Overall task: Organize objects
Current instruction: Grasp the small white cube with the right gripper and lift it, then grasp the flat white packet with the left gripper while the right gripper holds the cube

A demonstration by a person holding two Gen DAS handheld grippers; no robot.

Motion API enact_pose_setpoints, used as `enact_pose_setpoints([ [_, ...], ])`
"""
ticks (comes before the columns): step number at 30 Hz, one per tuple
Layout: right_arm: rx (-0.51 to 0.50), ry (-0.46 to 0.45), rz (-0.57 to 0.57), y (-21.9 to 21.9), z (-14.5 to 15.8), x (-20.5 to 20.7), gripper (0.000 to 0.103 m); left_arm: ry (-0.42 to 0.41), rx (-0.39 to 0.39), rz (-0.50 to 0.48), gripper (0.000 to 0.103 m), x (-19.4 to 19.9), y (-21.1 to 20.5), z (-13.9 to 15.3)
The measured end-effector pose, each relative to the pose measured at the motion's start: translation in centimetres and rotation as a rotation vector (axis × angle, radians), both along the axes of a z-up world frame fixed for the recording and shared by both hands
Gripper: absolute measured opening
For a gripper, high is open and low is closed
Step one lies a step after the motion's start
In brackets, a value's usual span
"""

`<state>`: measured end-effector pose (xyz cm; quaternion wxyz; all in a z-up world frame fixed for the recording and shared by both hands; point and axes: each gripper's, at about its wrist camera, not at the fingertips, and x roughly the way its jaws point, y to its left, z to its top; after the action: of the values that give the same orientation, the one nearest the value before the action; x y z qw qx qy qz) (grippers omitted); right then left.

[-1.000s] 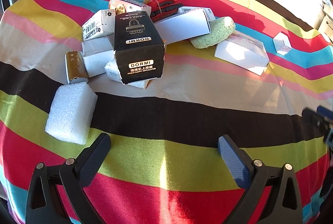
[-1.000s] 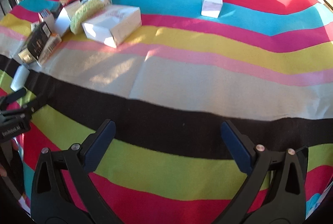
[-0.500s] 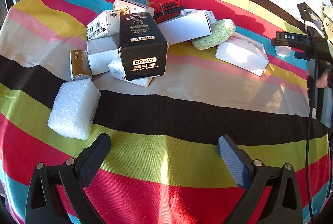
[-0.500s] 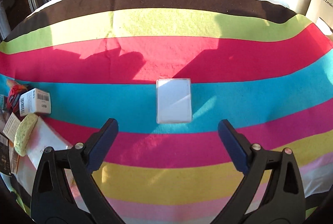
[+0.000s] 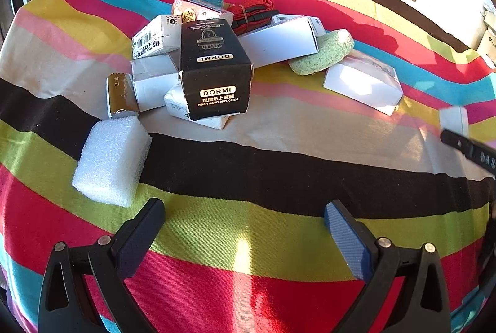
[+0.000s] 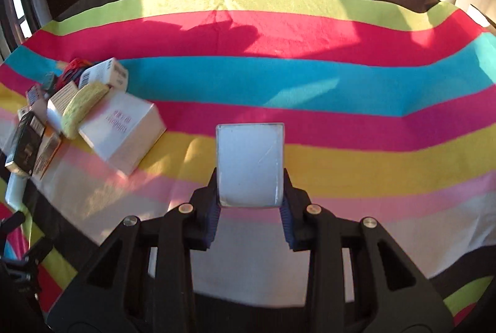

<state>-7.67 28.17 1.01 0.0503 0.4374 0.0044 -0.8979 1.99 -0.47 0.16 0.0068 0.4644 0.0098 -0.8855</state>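
Right gripper (image 6: 249,209) now clamps small white box (image 6: 250,164), prob lifted off cloth & heading twd pile (image 5: 217,60); left gripper (image 5: 245,221) hangs empty, fingers spread.

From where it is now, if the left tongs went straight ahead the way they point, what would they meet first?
Probably the black box at the front of the pile. The open left tongs have only bare striped cloth ahead until there; the foam block lies off to the left. Depth is unclear.
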Motion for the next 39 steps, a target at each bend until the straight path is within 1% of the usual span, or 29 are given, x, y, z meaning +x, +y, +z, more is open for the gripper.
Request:
enact_pose_setpoints([
  [2, 0.010, 0.005, 0.017, -0.4, -0.3, 1.9, 0.038, -0.031, 0.000, 0.037, 0.103, -0.6, 0.3, 0.1],
  [4, 0.028, 0.018, 0.022, -0.4, -0.4, 3.1, 0.038, -0.085, 0.012, 0.083, 0.103, -1.6, 1.0, 0.3],
  [5, 0.037, 0.029, 0.016, -0.4, -0.4, 3.7, 0.038, -0.089, 0.048, 0.087, 0.103, -2.0, 1.6, 0.5],
  [6, 0.037, 0.030, 0.006, -0.4, -0.7, 3.8, 0.038, -0.088, 0.095, 0.088, 0.103, -2.5, 2.2, 0.8],
  [8, 0.048, 0.030, -0.018, -0.5, -0.7, 3.8, 0.038, -0.087, 0.164, 0.108, 0.103, -3.9, 3.8, 1.3],
  [9, 0.039, 0.025, -0.042, 0.1, -0.7, 3.9, 0.038, -0.083, 0.217, 0.116, 0.103, -4.7, 4.6, 1.6],
  [10, 0.025, 0.024, -0.063, 0.7, -0.7, 4.0, 0.038, -0.085, 0.287, 0.119, 0.103, -5.7, 5.2, 1.7],
  [11, 0.013, 0.024, -0.081, 1.2, -0.7, 4.0, 0.038, -0.099, 0.345, 0.131, 0.103, -6.8, 5.8, 1.6],
  [12, 0.006, 0.025, -0.097, 1.6, -0.6, 4.2, 0.038, -0.113, 0.387, 0.159, 0.103, -8.0, 6.2, 1.4],
  [14, -0.009, 0.026, -0.118, 2.1, -0.6, 4.3, 0.038, -0.094, 0.426, 0.227, 0.103, -9.8, 7.3, 1.4],
  [16, -0.026, 0.027, -0.119, 2.4, -0.6, 4.2, 0.038, -0.086, 0.457, 0.259, 0.103, -11.8, 8.3, 1.5],
  [17, -0.028, 0.027, -0.120, 2.4, -0.6, 4.2, 0.038, -0.080, 0.444, 0.275, 0.103, -12.6, 8.8, 1.6],
  [19, -0.027, 0.028, -0.120, 2.4, -0.6, 4.3, 0.038, -0.061, 0.390, 0.309, 0.103, -14.3, 9.8, 1.7],
  [21, -0.028, 0.028, -0.120, 2.4, -0.6, 4.3, 0.038, -0.080, 0.325, 0.329, 0.103, -15.9, 10.7, 1.1],
  [22, -0.032, 0.028, -0.120, 2.4, -0.6, 4.2, 0.038, -0.106, 0.285, 0.329, 0.103, -16.6, 11.1, 0.5],
  [23, -0.037, 0.028, -0.120, 2.5, -0.6, 4.2, 0.038, -0.097, 0.206, 0.311, 0.103, -16.9, 11.9, 0.5],
  [24, -0.045, 0.028, -0.121, 2.6, -0.6, 4.1, 0.038, -0.113, 0.163, 0.290, 0.103, -17.0, 12.4, 0.0],
  [25, -0.051, 0.028, -0.121, 2.7, -0.7, 4.1, 0.038, -0.101, 0.151, 0.268, 0.103, -16.7, 12.6, -0.1],
  [26, -0.055, 0.029, -0.121, 2.8, -0.7, 4.1, 0.038, -0.095, 0.140, 0.239, 0.102, -16.3, 12.7, -0.3],
  [28, -0.061, 0.029, -0.121, 2.9, -0.6, 4.1, 0.038, -0.098, 0.145, 0.162, 0.094, -15.0, 12.8, -0.3],
  [30, -0.060, 0.029, -0.121, 2.9, -0.6, 4.0, 0.038, -0.095, 0.158, 0.094, 0.079, -12.7, 12.2, -0.3],
  [32, -0.060, 0.030, -0.121, 2.9, -0.5, 4.0, 0.038, -0.079, 0.134, 0.032, 0.076, -9.9, 11.3, -0.6],
  [35, -0.055, 0.029, -0.121, 2.8, -0.5, 4.0, 0.038, -0.033, 0.055, -0.065, 0.079, -6.0, 9.9, -1.2],
  [36, -0.048, 0.029, -0.121, 2.8, -0.6, 4.0, 0.038, -0.024, 0.019, -0.085, 0.085, -5.1, 9.5, -1.6],
  [37, -0.042, 0.029, -0.121, 2.7, -0.6, 4.0, 0.038, -0.019, -0.008, -0.089, 0.088, -4.5, 9.0, -2.0],
  [38, -0.036, 0.028, -0.121, 2.6, -0.6, 4.0, 0.038, -0.010, -0.012, -0.086, 0.093, -4.3, 8.5, -2.2],
  [39, -0.031, 0.028, -0.121, 2.5, -0.6, 3.9, 0.038, -0.014, -0.001, -0.075, 0.094, -4.4, 8.0, -2.3],
])
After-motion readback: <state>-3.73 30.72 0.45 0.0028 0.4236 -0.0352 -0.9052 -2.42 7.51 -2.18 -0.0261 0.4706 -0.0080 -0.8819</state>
